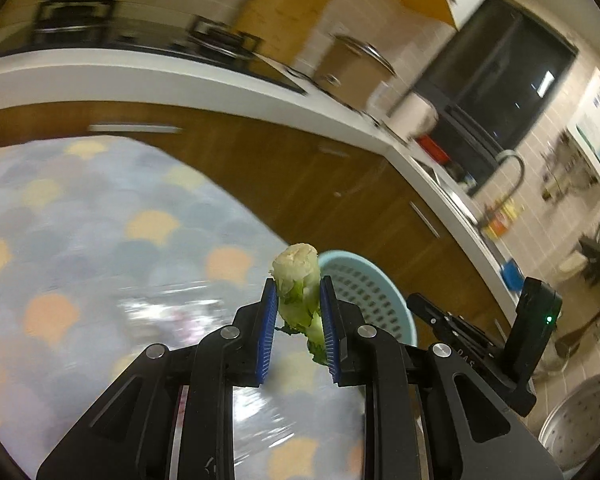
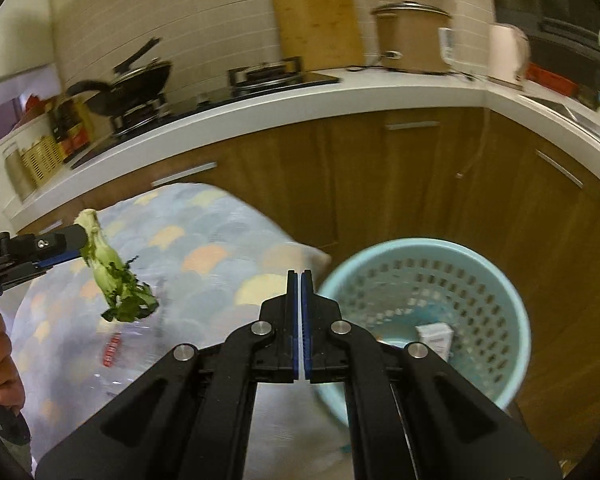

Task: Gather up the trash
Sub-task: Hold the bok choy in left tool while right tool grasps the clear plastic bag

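Observation:
My left gripper is shut on a pale green vegetable stump and holds it in the air above the table. In the right wrist view the left gripper enters from the left with the stump hanging leafy end down. A light blue perforated trash basket stands on the floor by the table's corner, with a small white box inside. The basket shows just behind the stump in the left wrist view. My right gripper is shut and empty beside the basket's rim.
The table wears a blue cloth with orange and yellow scallops; a clear wrapper with red print lies on it. Brown cabinets under a white counter carry a stove, wok, pot and cutting board. A metal steamer tray leans at lower right.

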### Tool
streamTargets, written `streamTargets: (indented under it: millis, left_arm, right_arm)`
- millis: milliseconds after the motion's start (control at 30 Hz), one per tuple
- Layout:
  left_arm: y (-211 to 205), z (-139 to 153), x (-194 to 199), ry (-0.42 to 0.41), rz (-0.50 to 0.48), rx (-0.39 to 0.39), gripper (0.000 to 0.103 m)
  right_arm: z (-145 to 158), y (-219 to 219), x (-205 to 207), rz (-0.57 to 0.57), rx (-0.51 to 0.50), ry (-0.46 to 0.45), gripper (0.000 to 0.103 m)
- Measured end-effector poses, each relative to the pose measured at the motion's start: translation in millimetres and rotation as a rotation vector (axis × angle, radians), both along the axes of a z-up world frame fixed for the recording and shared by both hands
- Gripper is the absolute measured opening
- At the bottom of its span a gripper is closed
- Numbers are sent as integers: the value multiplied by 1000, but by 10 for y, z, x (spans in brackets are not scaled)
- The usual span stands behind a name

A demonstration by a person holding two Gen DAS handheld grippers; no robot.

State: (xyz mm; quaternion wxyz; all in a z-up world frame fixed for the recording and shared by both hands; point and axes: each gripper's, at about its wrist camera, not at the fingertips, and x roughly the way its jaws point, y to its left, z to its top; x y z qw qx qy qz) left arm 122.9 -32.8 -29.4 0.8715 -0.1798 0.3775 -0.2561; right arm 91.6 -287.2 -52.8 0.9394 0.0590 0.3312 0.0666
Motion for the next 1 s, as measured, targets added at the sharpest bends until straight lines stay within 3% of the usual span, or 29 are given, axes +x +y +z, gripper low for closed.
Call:
streamTargets:
  millis: [267, 433, 567, 633, 667, 733, 767, 800, 900, 1000]
  left_arm:
    - [-841, -136, 269, 30, -127, -9, 20]
    - [-844, 6, 159, -13, -120, -11, 20]
    - [-529, 131, -9, -37, -53, -11, 20]
    - [-307, 166, -113, -48, -2, -4, 20]
    - [-201, 180, -155, -50, 20, -4, 20]
    - [-1, 200, -220, -51, 54, -7, 20]
    - [137, 205, -269, -52, 79, -7, 20]
    - [255, 220, -307, -55, 101, -8, 20]
    - [600, 249, -443, -64, 161, -17, 20]
    - [867, 277, -567, -74, 189, -36, 20]
  right_arm:
    - [-185, -642, -60, -76, 50, 50, 0]
    - [-159, -402, -129, 65, 93, 34, 1]
    - [-153, 46, -140, 180, 70, 30, 3]
    - [-174, 235, -149, 241, 99, 48, 10]
    - [-210, 420, -167, 288, 120, 65, 21]
    - [-268, 727, -250, 348, 103, 74, 51]
    - [-297, 863, -288, 366, 91, 75, 73]
    - [-332, 993, -327, 379, 84, 79, 83]
    - [-495, 1323, -320, 416, 109, 139, 92]
    - [-668, 1540, -187, 366, 68, 209, 93]
